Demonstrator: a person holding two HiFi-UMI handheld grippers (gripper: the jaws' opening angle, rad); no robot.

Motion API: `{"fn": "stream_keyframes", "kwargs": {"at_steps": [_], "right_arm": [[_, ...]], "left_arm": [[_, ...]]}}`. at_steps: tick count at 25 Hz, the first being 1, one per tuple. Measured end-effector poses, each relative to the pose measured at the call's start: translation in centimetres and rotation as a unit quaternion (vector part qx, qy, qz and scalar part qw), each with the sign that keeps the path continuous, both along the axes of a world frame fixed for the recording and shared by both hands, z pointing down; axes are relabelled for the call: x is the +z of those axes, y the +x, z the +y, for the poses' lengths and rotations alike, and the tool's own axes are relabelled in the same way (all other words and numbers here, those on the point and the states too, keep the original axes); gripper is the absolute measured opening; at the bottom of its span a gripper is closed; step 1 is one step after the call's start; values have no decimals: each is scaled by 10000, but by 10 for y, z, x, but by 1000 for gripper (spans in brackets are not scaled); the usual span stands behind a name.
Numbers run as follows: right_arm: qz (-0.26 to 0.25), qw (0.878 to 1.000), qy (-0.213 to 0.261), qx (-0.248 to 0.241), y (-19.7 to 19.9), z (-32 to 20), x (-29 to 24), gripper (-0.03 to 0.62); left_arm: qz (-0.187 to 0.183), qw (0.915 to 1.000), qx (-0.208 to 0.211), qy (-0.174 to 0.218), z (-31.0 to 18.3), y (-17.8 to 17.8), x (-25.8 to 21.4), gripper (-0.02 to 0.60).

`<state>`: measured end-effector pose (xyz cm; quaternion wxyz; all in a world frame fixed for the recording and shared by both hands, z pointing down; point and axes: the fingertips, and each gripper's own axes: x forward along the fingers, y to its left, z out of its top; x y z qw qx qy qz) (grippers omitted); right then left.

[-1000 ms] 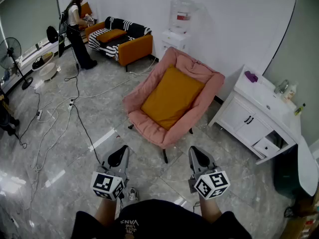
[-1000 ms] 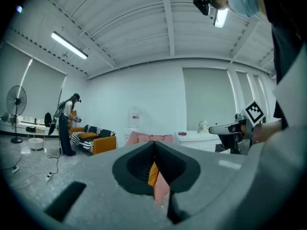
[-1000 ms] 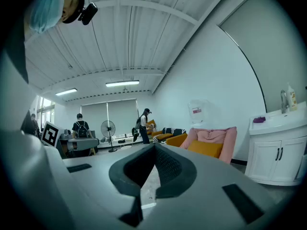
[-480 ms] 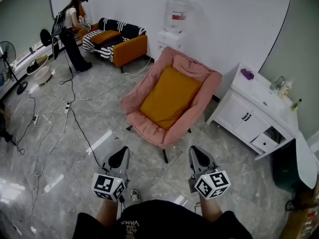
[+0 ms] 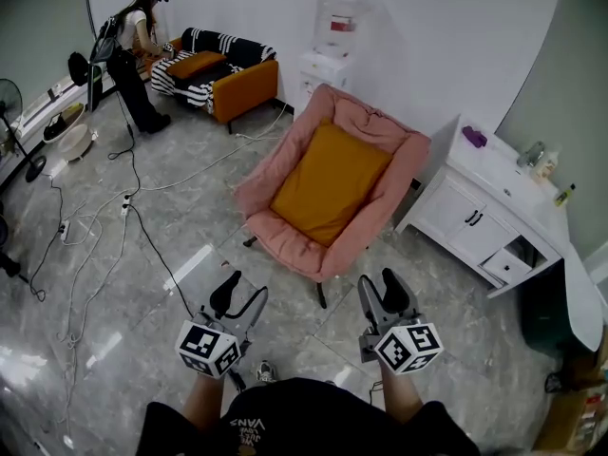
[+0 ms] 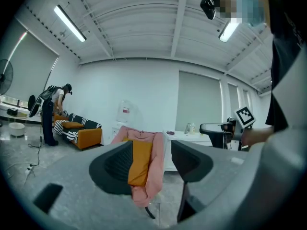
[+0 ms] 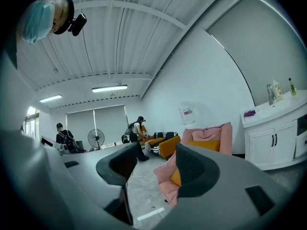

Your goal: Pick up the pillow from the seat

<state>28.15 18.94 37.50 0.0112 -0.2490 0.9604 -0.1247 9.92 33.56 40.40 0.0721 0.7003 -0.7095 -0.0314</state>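
An orange pillow (image 5: 330, 183) lies flat on the seat of a pink padded chair (image 5: 281, 241) in the middle of the room. Both grippers hang low in front of me, well short of the chair. My left gripper (image 5: 240, 298) and my right gripper (image 5: 380, 290) have their jaws opening, with nothing between them. In the left gripper view the pillow (image 6: 140, 161) and chair (image 6: 154, 178) show through the gap of the left gripper (image 6: 151, 162). In the right gripper view the pillow (image 7: 207, 145) shows above the right jaw of the right gripper (image 7: 156, 169).
A white sink cabinet (image 5: 494, 207) stands right of the chair and a water dispenser (image 5: 332, 41) behind it. An orange sofa (image 5: 228, 79) with a striped blanket stands far left, a person (image 5: 133, 55) beside it. Cables (image 5: 104, 226) trail over the grey floor; a fan (image 5: 14, 112) is at the left edge.
Both grippers' jaws have gone from shut to open. They stay low in front of me, and the head view has shifted slightly.
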Motion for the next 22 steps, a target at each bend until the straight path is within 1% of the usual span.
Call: {"fn": "stream_keyframes", "kwargs": {"at_steps": [1,4,11,16,22], "right_arm": [[3,10000,0,58,-5,1,1,252],[-7,9998,-20,205,-21,4,4,275],[-2,9986,-196,500,-50,17,12,278],[157,9981,-268,524,-66,21,20,278],[218,9975,-286,608,-78,-3,19,278]], "left_arm": [[-12,10000,25,-10,1,-6,1,249],[-58,9999,103,-55,5,-28,1,261],[-173,9993,293,-174,13,-73,0,264],[-5,9993,309,-232,13,-94,14,265],[97,9992,320,-204,-10,-111,18,265]]}}
